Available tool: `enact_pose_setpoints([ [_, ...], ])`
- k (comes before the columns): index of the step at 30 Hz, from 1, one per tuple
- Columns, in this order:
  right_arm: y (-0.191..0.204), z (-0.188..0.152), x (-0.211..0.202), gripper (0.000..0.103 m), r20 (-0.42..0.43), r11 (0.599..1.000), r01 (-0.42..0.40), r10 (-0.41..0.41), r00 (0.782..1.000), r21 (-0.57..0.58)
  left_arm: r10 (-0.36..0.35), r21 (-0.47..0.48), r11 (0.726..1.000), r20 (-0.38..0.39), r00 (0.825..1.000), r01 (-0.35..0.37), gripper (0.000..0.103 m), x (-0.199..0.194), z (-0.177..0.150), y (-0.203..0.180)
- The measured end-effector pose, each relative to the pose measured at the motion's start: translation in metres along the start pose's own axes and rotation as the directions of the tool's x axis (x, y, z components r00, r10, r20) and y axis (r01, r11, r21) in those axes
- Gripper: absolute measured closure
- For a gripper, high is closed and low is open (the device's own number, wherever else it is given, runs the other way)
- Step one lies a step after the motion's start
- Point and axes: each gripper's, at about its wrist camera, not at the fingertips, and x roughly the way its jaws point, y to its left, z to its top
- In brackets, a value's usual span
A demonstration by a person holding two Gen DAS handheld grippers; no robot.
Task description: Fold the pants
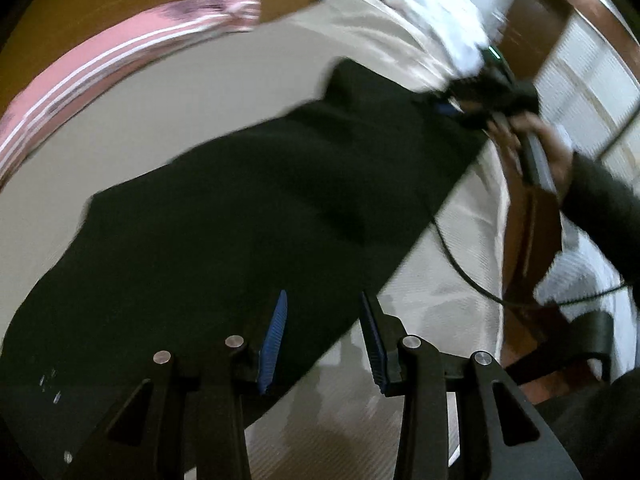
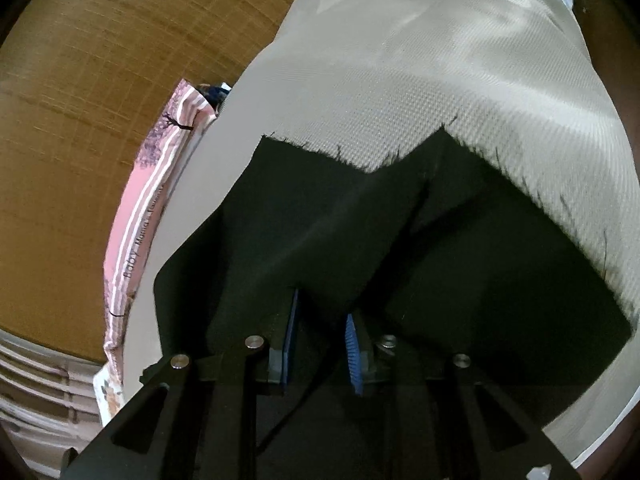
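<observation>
Black pants [image 1: 248, 216] lie spread on a beige cloth-covered surface [image 1: 200, 92]. My left gripper [image 1: 324, 300] is open over the near edge of the pants, its blue-padded fingers [image 1: 276, 332] apart with nothing between them. In the left wrist view the right gripper [image 1: 472, 100] sits at the far end of the pants, held by a hand. In the right wrist view my right gripper [image 2: 320, 312] has its blue pads either side of a raised fold of the black pants [image 2: 320, 220], gripping it. The pants' frayed hems [image 2: 360, 160] point away.
A pink striped pillow [image 1: 100, 68] lies along the left edge of the beige cloth, also in the right wrist view [image 2: 140, 208]. White crumpled fabric [image 1: 432, 8] sits at the far end. A black cable [image 1: 460, 264] hangs at the right. Brown wooden floor [image 2: 80, 80] lies beyond.
</observation>
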Motion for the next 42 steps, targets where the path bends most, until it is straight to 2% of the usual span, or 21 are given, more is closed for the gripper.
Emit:
enact_pose_setpoints([
  [6,-0.001,0.015,0.002,0.082,-0.006,1.000,0.016,-0.016,1.000,-0.017,-0.039,0.107,0.993,-0.054,0.998,0.045,0.064,0.037,0.017,-0.041],
  [12,0.000,0.018,-0.001,0.083,-0.006,0.999,0.008,-0.008,1.000,-0.031,-0.026,0.095,0.995,-0.079,0.997,0.033,0.064,0.061,0.030,-0.050],
  [16,-0.004,0.021,-0.003,0.083,0.006,1.000,-0.006,0.006,1.000,-0.006,-0.041,0.074,0.996,-0.072,0.997,0.047,0.070,0.065,0.033,-0.050],
  [21,-0.010,0.024,0.003,0.084,0.006,1.000,-0.021,0.021,1.000,0.020,-0.017,0.085,0.996,-0.079,0.997,0.024,0.078,0.072,0.033,-0.053],
  [23,-0.010,0.024,0.001,0.091,0.016,0.999,-0.034,0.033,0.999,0.026,-0.017,0.086,0.996,-0.073,0.997,0.023,0.084,0.071,0.034,-0.054],
  [25,-0.009,0.023,-0.006,0.095,0.025,0.999,-0.046,0.045,0.999,0.026,-0.019,0.088,0.996,-0.060,0.998,0.025,0.092,0.070,0.035,-0.055],
  [31,0.012,0.017,-0.037,0.098,0.073,0.998,-0.049,0.052,0.996,-0.049,-0.024,0.073,0.997,-0.044,0.999,0.027,0.096,0.071,0.035,-0.056],
  [34,0.021,0.009,-0.054,0.099,0.101,0.996,-0.023,0.031,0.994,-0.087,-0.046,0.066,0.997,-0.042,0.998,0.049,0.097,0.070,0.035,-0.056],
  [38,0.018,0.000,-0.071,0.099,0.125,0.996,-0.002,0.013,0.992,-0.086,-0.104,0.064,0.992,-0.023,0.994,0.105,0.097,0.061,0.034,-0.054],
  [42,0.009,-0.003,-0.067,0.099,0.110,0.999,-0.012,0.017,0.994,-0.049,-0.092,0.087,0.992,-0.010,0.996,0.093,0.097,0.061,0.035,-0.060],
])
